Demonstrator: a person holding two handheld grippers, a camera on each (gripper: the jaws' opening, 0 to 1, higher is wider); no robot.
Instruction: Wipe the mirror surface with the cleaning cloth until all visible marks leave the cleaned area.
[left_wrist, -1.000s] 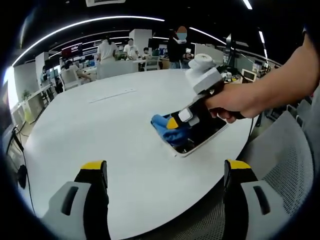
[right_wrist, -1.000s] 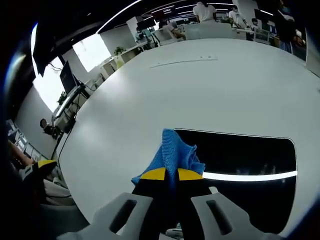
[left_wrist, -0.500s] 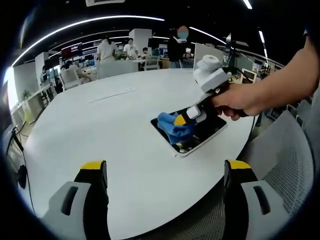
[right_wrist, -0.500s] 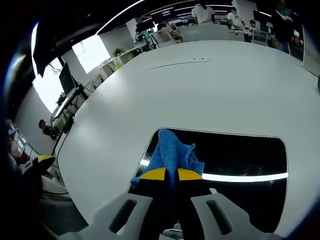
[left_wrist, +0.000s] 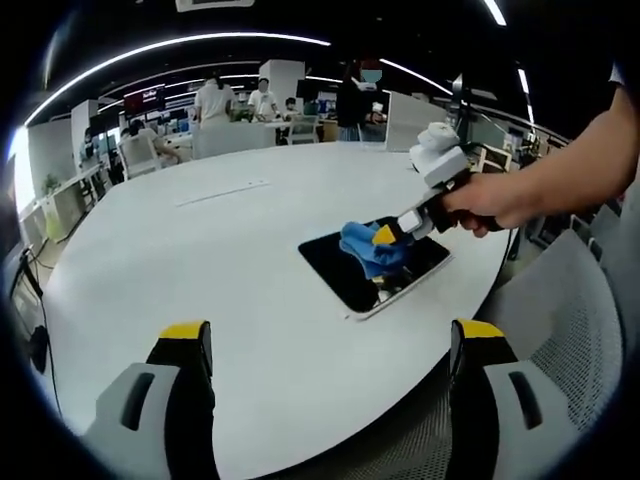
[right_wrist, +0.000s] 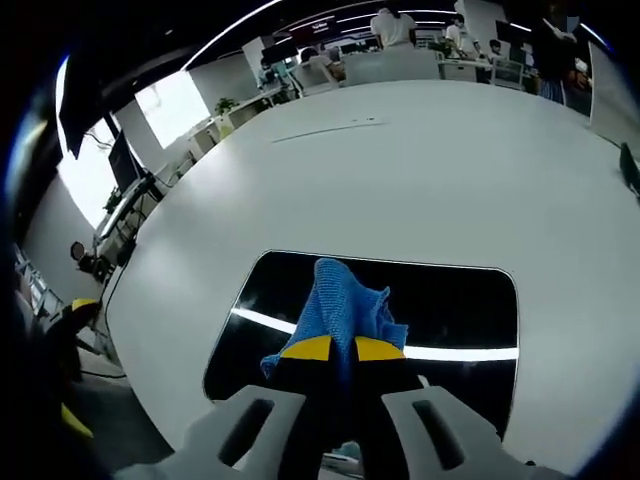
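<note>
One blue cloth (right_wrist: 347, 312) pinched in right tool (right_wrist: 334, 348), on mirror (right_wrist: 450, 310)

- Your light: even and bright, from ceiling strips (left_wrist: 180, 45) and a window (right_wrist: 175, 105), which is blown out.
- Glare: a strip reflected across the mirror (right_wrist: 450, 310).
- Your edges: strong fisheye bending; far background soft.

grey grippers, black fingers (left_wrist: 187, 395) (yellow-tipped)

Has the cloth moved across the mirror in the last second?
Yes. The cloth has slid from the mirror's near-left end toward its far end.
</note>
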